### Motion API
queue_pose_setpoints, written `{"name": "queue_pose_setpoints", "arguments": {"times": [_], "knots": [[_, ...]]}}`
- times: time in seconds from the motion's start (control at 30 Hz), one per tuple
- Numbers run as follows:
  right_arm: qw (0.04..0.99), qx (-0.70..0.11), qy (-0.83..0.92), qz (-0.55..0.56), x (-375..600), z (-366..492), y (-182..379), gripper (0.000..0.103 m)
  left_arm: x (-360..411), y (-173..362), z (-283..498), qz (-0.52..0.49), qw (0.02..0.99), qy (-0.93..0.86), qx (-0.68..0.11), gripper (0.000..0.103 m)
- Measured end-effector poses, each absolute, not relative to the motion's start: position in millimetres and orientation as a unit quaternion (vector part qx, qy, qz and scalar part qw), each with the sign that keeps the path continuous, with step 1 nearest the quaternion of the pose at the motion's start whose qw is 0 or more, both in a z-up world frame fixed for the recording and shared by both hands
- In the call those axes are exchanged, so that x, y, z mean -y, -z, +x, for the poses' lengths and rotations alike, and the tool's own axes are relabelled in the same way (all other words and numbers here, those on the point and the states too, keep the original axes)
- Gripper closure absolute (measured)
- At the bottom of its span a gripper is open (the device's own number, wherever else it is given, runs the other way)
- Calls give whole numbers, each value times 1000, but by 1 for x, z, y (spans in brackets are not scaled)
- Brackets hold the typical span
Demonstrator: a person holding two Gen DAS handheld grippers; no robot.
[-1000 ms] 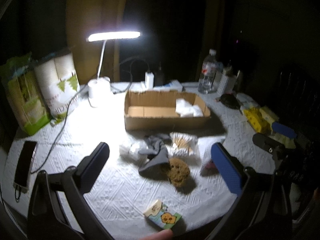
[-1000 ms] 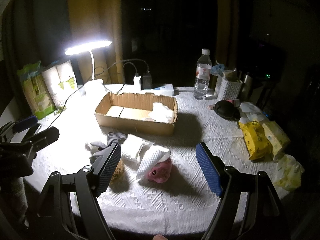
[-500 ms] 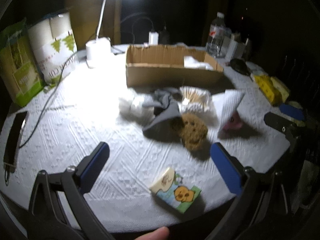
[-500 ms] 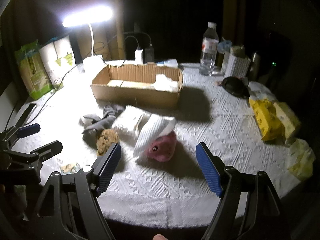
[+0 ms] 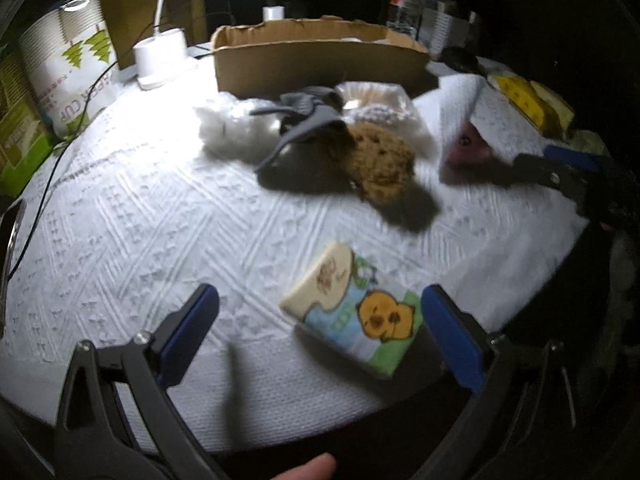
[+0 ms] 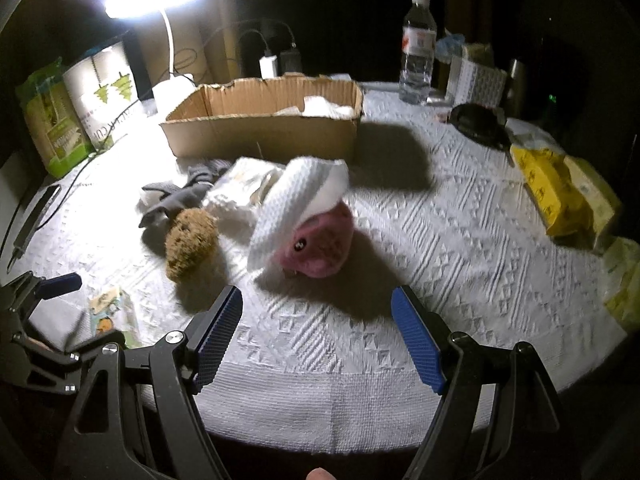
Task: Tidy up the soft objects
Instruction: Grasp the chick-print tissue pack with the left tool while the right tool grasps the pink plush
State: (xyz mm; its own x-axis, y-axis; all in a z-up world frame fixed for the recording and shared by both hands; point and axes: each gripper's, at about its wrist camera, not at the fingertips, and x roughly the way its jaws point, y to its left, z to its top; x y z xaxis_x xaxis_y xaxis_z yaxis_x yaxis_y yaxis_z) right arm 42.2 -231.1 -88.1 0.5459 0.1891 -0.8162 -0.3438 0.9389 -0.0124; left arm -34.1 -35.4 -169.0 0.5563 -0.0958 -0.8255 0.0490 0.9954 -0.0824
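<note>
Left wrist view: the left claw [image 5: 320, 320] has dropped low and pushed in toward the near edge of the surface [image 5: 140, 220], so the little printed tissue pack [image 5: 352, 316] that was just a small thing down at the bottom a second ago now sits right between the spread-open blue pads, nothing gripped yet. Past it the brown sponge [image 5: 380, 164] and the grey cloth [image 5: 304, 128] lie touching in the pile, with the cardboard box [image 5: 320, 64] behind them. My guess is the pack is the next pick, and it's lined up nicely for a squeeze. Right wrist view: the right claw [image 6: 318, 336] has also come closer and lower, wide open and empty, aimed at the pink plush toy [image 6: 320, 240] that lies half under a white towel [image 6: 296, 196]. The box [image 6: 260, 128] already holds something white, so sorting looks barely started, and most of the soft stuff is out on the surface [image 6: 460, 240] in front of it.
</note>
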Motion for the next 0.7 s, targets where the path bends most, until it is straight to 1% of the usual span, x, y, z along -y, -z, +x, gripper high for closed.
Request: {"name": "queue_pose_setpoints", "arguments": {"times": [0.23,0.37,0.5,0.53,0.57,0.6,0.63,0.67,0.7], "knots": [[875,-459,-140,-72,243,62,104,23,45,170,-37,-7,878,51,-476,2],[872,-464,-137,-70,244,74,111,23,49,160,-39,-12,884,69,-462,3],[873,-463,-145,-57,244,83,112,23,51,171,-32,1,873,66,-484,3],[872,-463,-147,-53,244,85,113,23,51,173,-32,3,871,66,-487,4],[872,-464,-148,-50,243,88,114,23,51,175,-31,5,869,68,-490,10],[871,-466,-149,-48,242,91,115,24,51,177,-31,7,866,70,-495,13],[870,-468,-150,-46,241,94,117,25,51,179,-30,9,864,71,-498,15],[868,-470,-152,-44,240,96,118,30,50,181,-29,10,863,71,-500,16],[867,-473,-154,-41,239,99,120,32,50,182,-29,13,864,71,-498,17]]}}
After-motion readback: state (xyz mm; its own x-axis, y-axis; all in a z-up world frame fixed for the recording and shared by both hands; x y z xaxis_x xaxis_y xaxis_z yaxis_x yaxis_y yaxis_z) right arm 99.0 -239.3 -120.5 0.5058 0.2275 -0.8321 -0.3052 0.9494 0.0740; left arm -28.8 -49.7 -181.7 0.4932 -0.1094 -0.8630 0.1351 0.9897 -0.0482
